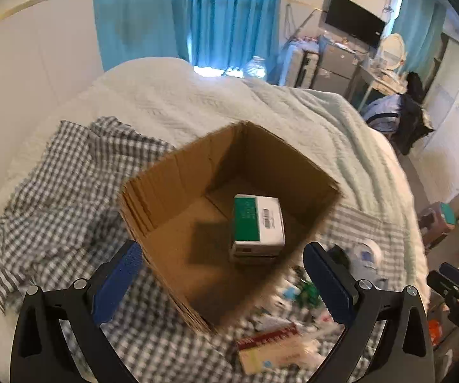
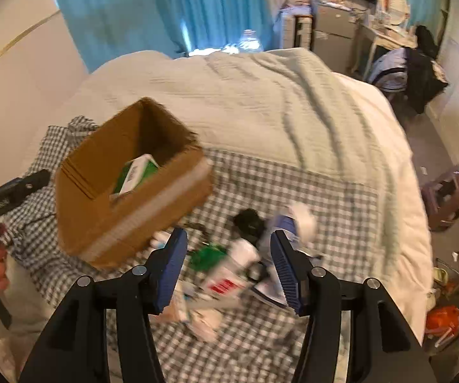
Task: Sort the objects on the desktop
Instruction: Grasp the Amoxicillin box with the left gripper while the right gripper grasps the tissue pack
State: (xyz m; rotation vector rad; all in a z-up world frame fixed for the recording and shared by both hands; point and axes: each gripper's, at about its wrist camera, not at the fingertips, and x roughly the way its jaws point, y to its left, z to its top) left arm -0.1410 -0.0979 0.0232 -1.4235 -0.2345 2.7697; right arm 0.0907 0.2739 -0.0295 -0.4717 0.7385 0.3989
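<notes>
Both the left gripper and right gripper are open and empty, so the right one, above the blurry heap of small things on the checked cloth beside the cardboard box, might pinch two things together.

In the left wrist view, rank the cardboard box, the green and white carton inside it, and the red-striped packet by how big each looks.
1. cardboard box, by far the largest.
2. green and white carton.
3. red-striped packet, unsure: it is blurred and nearer the camera, so it looks about as big as the carton.
</notes>
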